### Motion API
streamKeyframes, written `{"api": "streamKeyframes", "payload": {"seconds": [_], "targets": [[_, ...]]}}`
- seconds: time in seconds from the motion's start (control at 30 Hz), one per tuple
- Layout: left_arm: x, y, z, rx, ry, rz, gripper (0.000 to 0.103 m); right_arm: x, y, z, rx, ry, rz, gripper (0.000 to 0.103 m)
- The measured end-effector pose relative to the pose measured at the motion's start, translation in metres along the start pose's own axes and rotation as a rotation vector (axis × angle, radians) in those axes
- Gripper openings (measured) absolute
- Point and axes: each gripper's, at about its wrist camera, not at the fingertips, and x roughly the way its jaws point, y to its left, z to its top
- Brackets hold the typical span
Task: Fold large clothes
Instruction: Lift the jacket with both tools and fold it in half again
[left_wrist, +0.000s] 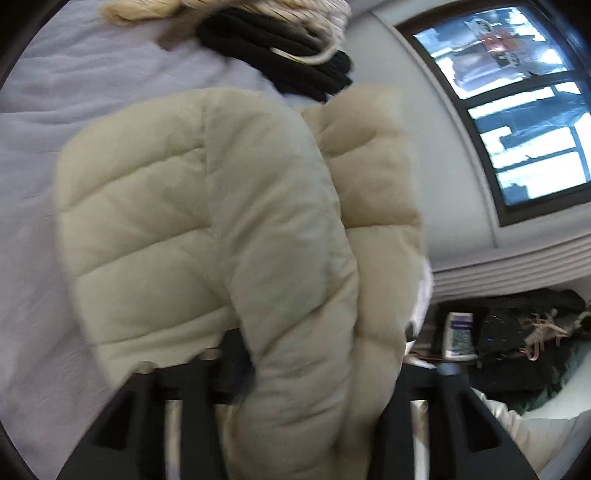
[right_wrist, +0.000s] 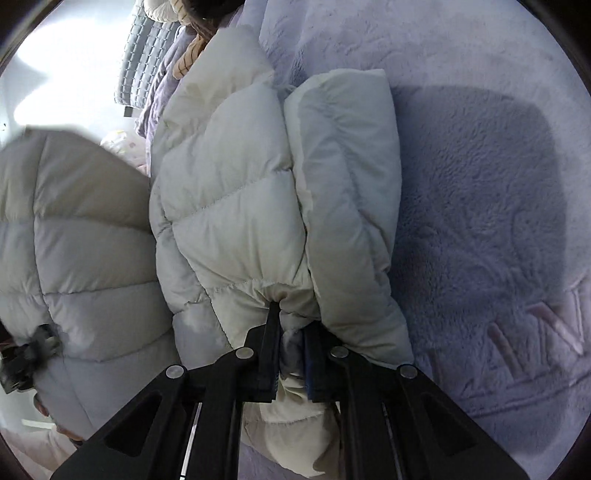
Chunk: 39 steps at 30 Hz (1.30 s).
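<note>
A cream quilted puffer jacket (left_wrist: 207, 221) hangs bunched in front of my left gripper (left_wrist: 295, 369), whose jaws are closed on its thick fabric; the fingertips are buried in it. In the right wrist view the same jacket (right_wrist: 229, 192) is lifted above a lilac fleece blanket (right_wrist: 480, 184). My right gripper (right_wrist: 291, 328) is shut on a gathered edge of the jacket. A folded sleeve or panel (right_wrist: 347, 177) lies along the right side. At far left, another part of the jacket (right_wrist: 74, 240) hangs from the left gripper (right_wrist: 33, 350).
Black clothes (left_wrist: 288, 62) and cream knitwear (left_wrist: 295, 11) are piled on the bed at the back. A window (left_wrist: 517, 103) is on the right wall, with dark clutter (left_wrist: 517, 332) below it. A grey quilted pillow (right_wrist: 147, 55) lies beyond the jacket.
</note>
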Motion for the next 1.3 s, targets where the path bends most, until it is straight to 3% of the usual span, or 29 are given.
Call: {"api": "streamKeyframes", "payload": {"seconds": [0.17, 0.2, 0.27, 0.37, 0.4, 0.47, 0.5, 0.53, 0.67, 0.83, 0.93, 1.13, 1.23, 1.3], "targets": [[0.039, -0.008, 0.01, 0.051, -0.007, -0.054, 0.063, 0.003, -0.01, 0.003, 0.02, 0.007, 0.054, 0.011], [0.043, -0.005, 0.01, 0.043, -0.008, -0.066, 0.07, 0.002, -0.014, 0.002, 0.029, 0.006, 0.065, 0.011], [0.047, 0.0, 0.012, 0.03, -0.017, -0.105, 0.073, -0.006, -0.019, 0.001, 0.054, 0.0, 0.086, 0.011], [0.056, -0.004, 0.009, 0.068, -0.014, -0.077, 0.073, -0.026, -0.022, 0.0, 0.058, -0.027, 0.094, 0.013], [0.059, -0.005, 0.007, 0.081, -0.015, -0.063, 0.073, -0.034, -0.023, 0.0, 0.066, -0.038, 0.096, 0.02], [0.064, -0.013, 0.005, 0.142, -0.017, -0.011, 0.074, -0.059, -0.03, 0.001, 0.094, -0.094, 0.11, 0.054], [0.068, -0.016, 0.005, 0.167, -0.016, 0.008, 0.079, -0.067, -0.031, 0.003, 0.103, -0.118, 0.11, 0.08], [0.072, -0.022, 0.004, 0.21, -0.011, 0.034, 0.081, -0.082, -0.033, 0.005, 0.111, -0.159, 0.111, 0.086], [0.089, -0.04, -0.004, 0.371, 0.021, 0.172, 0.082, -0.12, -0.023, 0.017, 0.101, -0.229, 0.139, 0.086], [0.099, -0.047, -0.008, 0.418, 0.02, 0.239, 0.082, -0.123, 0.032, 0.031, -0.055, -0.161, 0.038, 0.096], [0.1, -0.05, -0.009, 0.427, 0.019, 0.254, 0.082, -0.112, 0.066, 0.04, -0.146, -0.103, -0.042, 0.097], [0.102, -0.052, -0.013, 0.447, 0.012, 0.26, 0.082, -0.077, 0.083, 0.052, -0.21, 0.018, -0.243, 0.097], [0.096, -0.053, -0.014, 0.432, 0.011, 0.253, 0.082, -0.066, 0.064, 0.055, -0.186, 0.068, -0.307, 0.097], [0.082, -0.053, -0.014, 0.409, 0.001, 0.222, 0.082, -0.062, 0.046, 0.056, -0.141, 0.084, -0.287, 0.097]]}}
